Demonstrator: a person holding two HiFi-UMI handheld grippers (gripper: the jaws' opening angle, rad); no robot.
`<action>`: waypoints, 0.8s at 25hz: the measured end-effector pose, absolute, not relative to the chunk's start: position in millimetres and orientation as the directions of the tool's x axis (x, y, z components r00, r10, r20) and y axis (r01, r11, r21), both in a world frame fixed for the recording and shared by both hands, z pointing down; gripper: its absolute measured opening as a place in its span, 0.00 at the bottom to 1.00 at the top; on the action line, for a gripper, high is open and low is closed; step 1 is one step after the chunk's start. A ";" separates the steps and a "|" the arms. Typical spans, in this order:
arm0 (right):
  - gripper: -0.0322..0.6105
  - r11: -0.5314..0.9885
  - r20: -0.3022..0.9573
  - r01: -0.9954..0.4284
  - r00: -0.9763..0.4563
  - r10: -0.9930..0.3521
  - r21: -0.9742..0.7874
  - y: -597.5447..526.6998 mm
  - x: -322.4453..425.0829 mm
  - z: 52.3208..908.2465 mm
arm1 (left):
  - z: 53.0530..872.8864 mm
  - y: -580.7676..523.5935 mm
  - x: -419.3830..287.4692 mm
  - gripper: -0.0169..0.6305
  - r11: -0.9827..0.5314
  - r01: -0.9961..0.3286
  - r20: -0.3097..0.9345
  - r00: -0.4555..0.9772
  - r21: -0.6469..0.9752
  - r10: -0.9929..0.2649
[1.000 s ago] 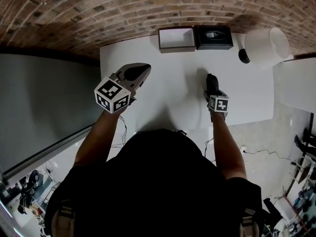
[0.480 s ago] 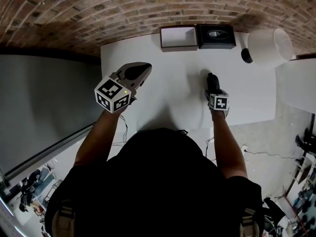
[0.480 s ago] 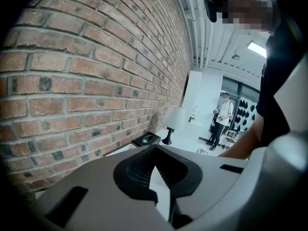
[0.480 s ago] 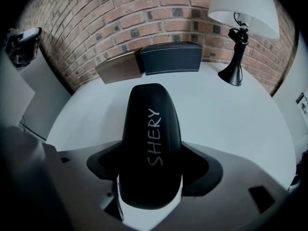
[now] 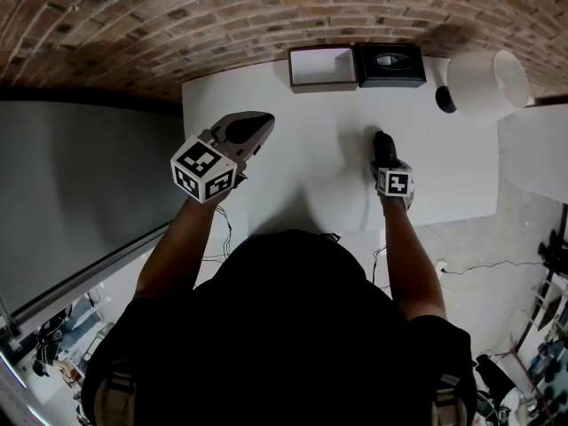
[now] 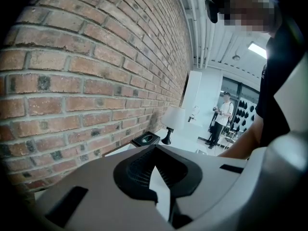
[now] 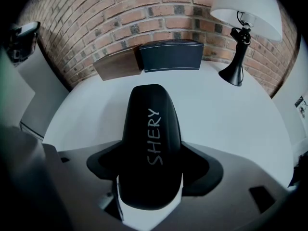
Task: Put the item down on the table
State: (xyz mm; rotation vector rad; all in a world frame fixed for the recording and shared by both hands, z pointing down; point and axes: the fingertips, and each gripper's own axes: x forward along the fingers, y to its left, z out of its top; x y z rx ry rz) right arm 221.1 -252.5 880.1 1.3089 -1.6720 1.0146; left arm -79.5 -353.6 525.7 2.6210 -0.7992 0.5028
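Note:
A black oblong case (image 7: 151, 138) with "SHERY" written along it sits between the jaws of my right gripper (image 7: 152, 170), which is shut on it. In the head view the right gripper (image 5: 384, 160) points steeply down over the right part of the white table (image 5: 302, 122), and the case (image 5: 381, 142) sticks out toward the tabletop. I cannot tell whether its tip touches. My left gripper (image 5: 257, 125) hovers above the table's left part, shut with nothing in it. Its pads meet in the left gripper view (image 6: 155, 170).
At the table's far edge against the brick wall stand an open brown box (image 5: 321, 67) and a black box (image 5: 389, 65). A white lamp (image 5: 484, 82) with a black base is at the far right corner. A person (image 6: 222, 114) stands far off in the room.

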 end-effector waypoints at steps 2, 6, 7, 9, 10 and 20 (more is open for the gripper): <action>0.60 0.161 0.915 -0.979 -0.175 -0.363 -0.123 -252.4 220.4 880.4 | 525.7 -352.7 -79.9 0.05 -0.778 -0.586 0.430 0.777 0.226 -0.460; 0.60 0.171 0.917 -0.978 -0.177 -0.356 -0.123 -252.4 221.2 881.0 | 525.0 -350.0 -79.6 0.05 -0.775 -0.590 0.430 0.774 0.226 -0.464; 0.61 0.172 0.919 -0.977 -0.179 -0.351 -0.125 -251.9 221.5 880.3 | 524.8 -349.5 -79.4 0.05 -0.775 -0.590 0.431 0.774 0.226 -0.464; 0.61 0.163 0.921 -0.977 -0.187 -0.342 -0.137 -251.2 221.6 881.2 | 524.7 -348.8 -79.8 0.05 -0.774 -0.591 0.432 0.773 0.225 -0.465; 0.61 0.159 0.921 -0.977 -0.191 -0.339 -0.144 -251.2 221.5 881.8 | 524.6 -348.2 -80.0 0.05 -0.774 -0.592 0.431 0.773 0.224 -0.466; 0.63 0.172 0.916 -0.973 -0.203 -0.346 -0.151 -248.1 221.0 867.3 | 515.6 -334.9 -79.0 0.05 -0.777 -0.591 0.422 0.775 0.218 -0.470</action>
